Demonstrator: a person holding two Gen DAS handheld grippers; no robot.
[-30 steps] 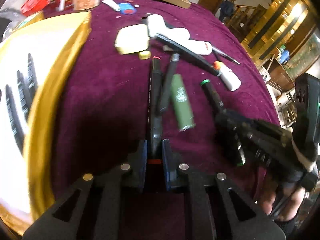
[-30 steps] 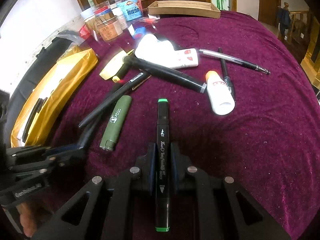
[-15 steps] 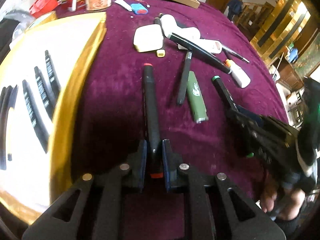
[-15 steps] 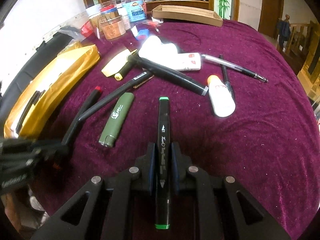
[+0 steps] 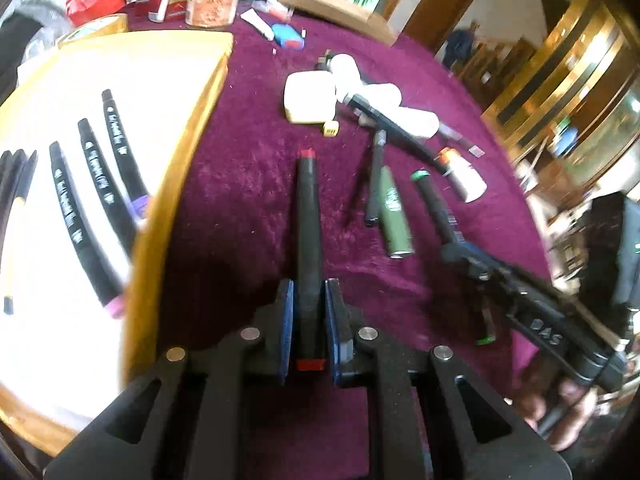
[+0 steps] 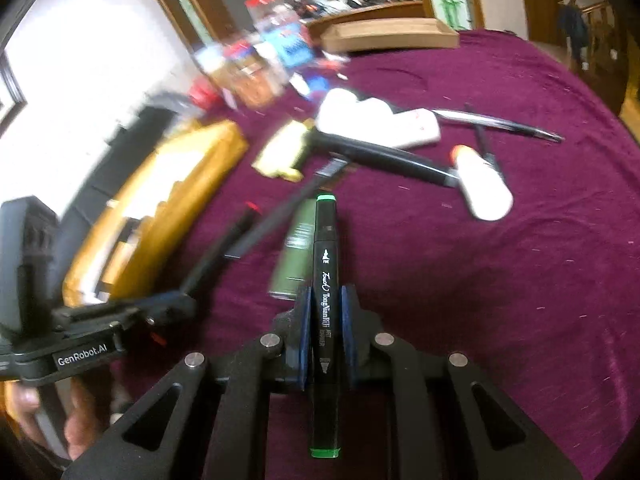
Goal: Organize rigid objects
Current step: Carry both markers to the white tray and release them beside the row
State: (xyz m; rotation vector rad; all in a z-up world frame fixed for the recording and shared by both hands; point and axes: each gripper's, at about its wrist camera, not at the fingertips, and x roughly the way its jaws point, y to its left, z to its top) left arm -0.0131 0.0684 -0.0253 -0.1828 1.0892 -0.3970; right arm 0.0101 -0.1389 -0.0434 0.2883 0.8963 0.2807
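Three black markers (image 5: pixel 92 200) are already laid in the gold tray (image 5: pixel 188 128). Right of that tray, a red-capped marker (image 5: pixel 308 232) is clamped by the left gripper (image 5: pixel 308 320), a green-capped marker (image 6: pixel 325 280) by the right gripper (image 6: pixel 325 332); several pens and bottles are left loose on the desk (image 5: pixel 248 184) beyond.

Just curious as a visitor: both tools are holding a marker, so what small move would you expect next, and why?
Probably the left tool carries its red-capped marker sideways over the gold-rimmed tray, since three similar black markers already lie side by side there and it is nearer than the right tool.
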